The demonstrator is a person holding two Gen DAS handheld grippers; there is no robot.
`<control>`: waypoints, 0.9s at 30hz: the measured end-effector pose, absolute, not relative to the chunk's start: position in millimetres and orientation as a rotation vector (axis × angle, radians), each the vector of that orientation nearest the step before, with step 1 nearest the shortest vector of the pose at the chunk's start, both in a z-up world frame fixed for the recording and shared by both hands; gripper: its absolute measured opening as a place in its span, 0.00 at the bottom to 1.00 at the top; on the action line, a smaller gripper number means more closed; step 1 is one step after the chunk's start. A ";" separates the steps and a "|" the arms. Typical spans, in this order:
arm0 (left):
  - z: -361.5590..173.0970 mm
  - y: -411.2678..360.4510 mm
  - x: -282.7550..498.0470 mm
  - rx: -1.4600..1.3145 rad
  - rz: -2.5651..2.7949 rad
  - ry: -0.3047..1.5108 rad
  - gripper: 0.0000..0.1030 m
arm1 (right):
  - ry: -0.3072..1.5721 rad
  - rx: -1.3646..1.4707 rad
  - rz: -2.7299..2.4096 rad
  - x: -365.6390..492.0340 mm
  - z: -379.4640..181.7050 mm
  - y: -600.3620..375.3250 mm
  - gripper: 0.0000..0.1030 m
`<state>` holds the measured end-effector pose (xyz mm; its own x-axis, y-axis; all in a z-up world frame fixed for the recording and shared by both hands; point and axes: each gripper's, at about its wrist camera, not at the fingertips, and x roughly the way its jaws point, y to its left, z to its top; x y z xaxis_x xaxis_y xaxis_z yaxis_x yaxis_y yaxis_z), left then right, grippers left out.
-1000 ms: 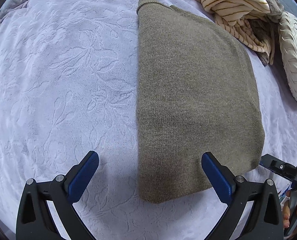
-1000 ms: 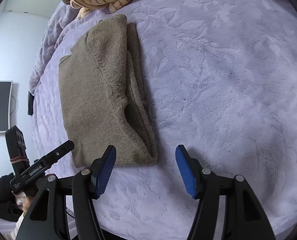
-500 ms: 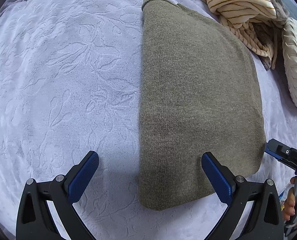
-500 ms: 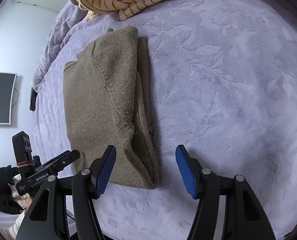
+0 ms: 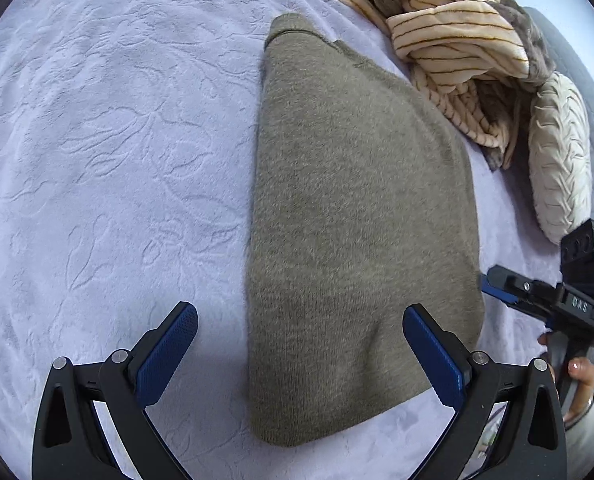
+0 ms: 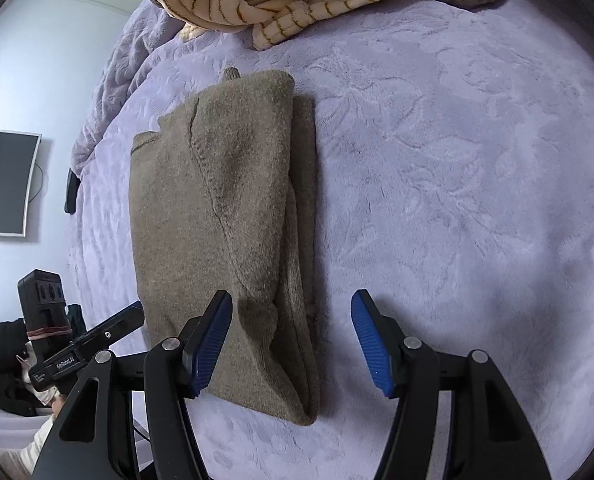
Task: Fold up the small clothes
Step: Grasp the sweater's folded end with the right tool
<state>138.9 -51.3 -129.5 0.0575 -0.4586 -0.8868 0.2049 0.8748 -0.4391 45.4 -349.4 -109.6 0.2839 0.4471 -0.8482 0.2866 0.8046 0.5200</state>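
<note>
A folded olive-brown knitted sweater (image 5: pixel 357 220) lies flat on the lilac bedspread (image 5: pixel 109 152). My left gripper (image 5: pixel 299 354) hangs open over the sweater's near left corner, its blue pads straddling that edge without touching. In the right wrist view the same sweater (image 6: pixel 225 220) shows its stacked folded layers along the right side. There my right gripper (image 6: pixel 293 338) is open above the near right corner, one pad over the cloth, the other over the bedspread (image 6: pixel 477 180). Each gripper is visible at the edge of the other's view, held by a hand (image 5: pixel 581 376).
A heap of cream, brown-striped fleece clothes (image 5: pixel 449 44) lies beyond the sweater, with a cream knitted cushion (image 5: pixel 561 152) to its right. A wall-mounted dark screen (image 6: pixel 11 182) hangs past the bed's left edge. Bare bedspread spreads to both sides of the sweater.
Both grippers have moved forward over the sweater's near edge, so its near corners now sit between their pads. Both stay open, and the sweater has not moved.
</note>
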 end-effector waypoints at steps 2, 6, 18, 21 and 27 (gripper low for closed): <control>-133.2 -51.6 143.1 -0.241 -0.562 1.447 1.00 | 1.292 0.686 0.161 56.5 -110.5 -352.2 0.64; -140.7 -56.5 146.1 -0.276 -0.661 1.473 1.00 | 1.276 0.694 0.239 78.7 -117.2 -354.0 0.64; -156.5 -91.7 152.5 -0.232 -0.688 1.466 1.00 | 1.350 0.670 0.421 135.6 -146.2 -336.2 0.74; -163.5 -103.1 151.6 -0.178 -0.673 1.463 1.00 | 1.358 0.725 0.443 138.4 -158.8 -340.5 0.74; -171.2 -115.8 147.6 -0.121 -0.670 1.466 1.00 | 1.328 0.926 0.428 135.6 -176.9 -356.7 0.73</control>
